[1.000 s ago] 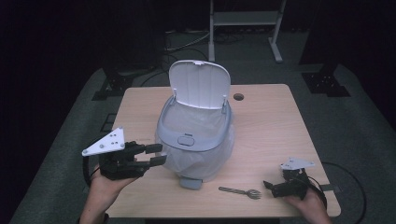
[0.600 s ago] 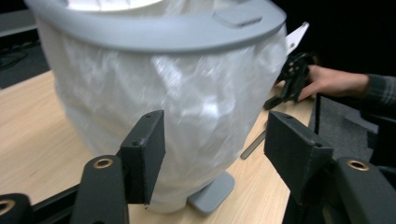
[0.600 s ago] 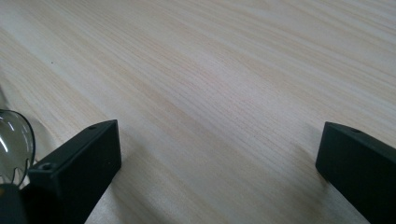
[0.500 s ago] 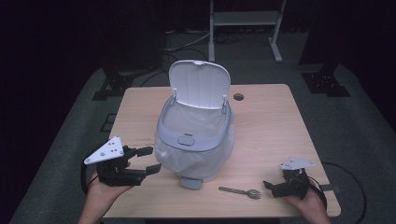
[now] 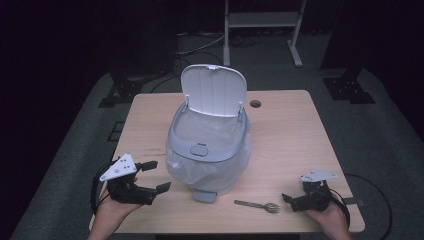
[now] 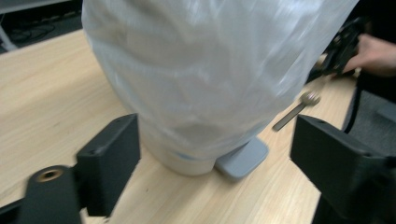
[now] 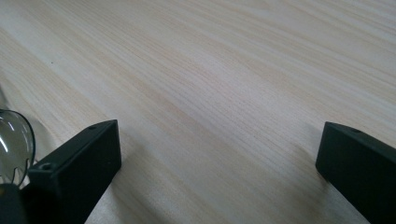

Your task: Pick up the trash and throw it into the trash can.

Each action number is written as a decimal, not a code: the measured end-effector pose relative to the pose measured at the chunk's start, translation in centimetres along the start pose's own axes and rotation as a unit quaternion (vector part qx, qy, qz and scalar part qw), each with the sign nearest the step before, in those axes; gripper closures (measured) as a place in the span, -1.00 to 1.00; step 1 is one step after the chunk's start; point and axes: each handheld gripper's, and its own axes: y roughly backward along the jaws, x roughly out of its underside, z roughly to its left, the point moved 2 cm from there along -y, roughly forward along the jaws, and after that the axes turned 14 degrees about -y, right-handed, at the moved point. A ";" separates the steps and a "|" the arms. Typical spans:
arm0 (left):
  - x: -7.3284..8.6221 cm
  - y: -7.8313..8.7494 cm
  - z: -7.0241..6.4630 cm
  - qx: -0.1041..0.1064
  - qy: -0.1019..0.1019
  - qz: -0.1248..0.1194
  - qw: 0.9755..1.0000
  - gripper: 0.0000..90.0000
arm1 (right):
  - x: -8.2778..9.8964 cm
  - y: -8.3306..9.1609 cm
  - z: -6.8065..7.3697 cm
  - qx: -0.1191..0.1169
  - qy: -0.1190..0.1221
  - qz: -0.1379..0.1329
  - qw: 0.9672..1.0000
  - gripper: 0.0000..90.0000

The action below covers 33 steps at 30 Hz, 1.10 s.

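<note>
Small white pedal bin (image 5: 207, 150) stands mid-tabletop (image 5: 290, 130), lid (image 5: 214, 91) flipped up, clear plastic liner (image 5: 210, 167) draped over the outside of the body. A fork (image 5: 256, 205) lies flat on the wood just right of the bin's foot pedal (image 5: 204, 195), prongs toward the right hand.

Left claw (image 5: 152, 176) sits low at the front-left of the tabletop, beside the bin but apart from it. Its jaws have just been opening and now stand wide w/ nothing between them; the left gripper view looks past them at the liner-covered bin (image 6: 210, 70), pedal (image 6: 243, 158) and the fork (image 6: 299, 107) beyond. No pad touches the plastic.

Right claw (image 5: 286, 198) rests on the wood near the front-right corner, near the fork's prong end but not on it. Jaws wide, bare tabletop (image 7: 210, 93) between them.

Progress, as a judgement: bin looks lined and lid is up, so prep seems done. Fork not yet picked up and still outside the bin, so the main move appears left: grab fork, prob. w/ right claw, carry it over the rim, drop it in, maybe shut lid after. Inside of bin can't be read from here.
</note>
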 end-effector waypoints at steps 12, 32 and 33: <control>4.0 -2.6 0.1 -0.028 0.016 0.065 0.997 -0.98 | 0.0 0.0 0.0 0.000 0.000 0.000 1.000 -1.00; 8.3 -5.8 0.5 -0.042 0.012 0.145 0.989 -1.00 | 0.0 0.1 -0.1 -0.002 0.001 0.004 1.000 -1.00; 8.5 -5.9 0.5 -0.040 0.013 0.147 0.988 -1.00 | 0.0 0.2 -0.1 -0.001 0.000 0.005 1.000 -1.00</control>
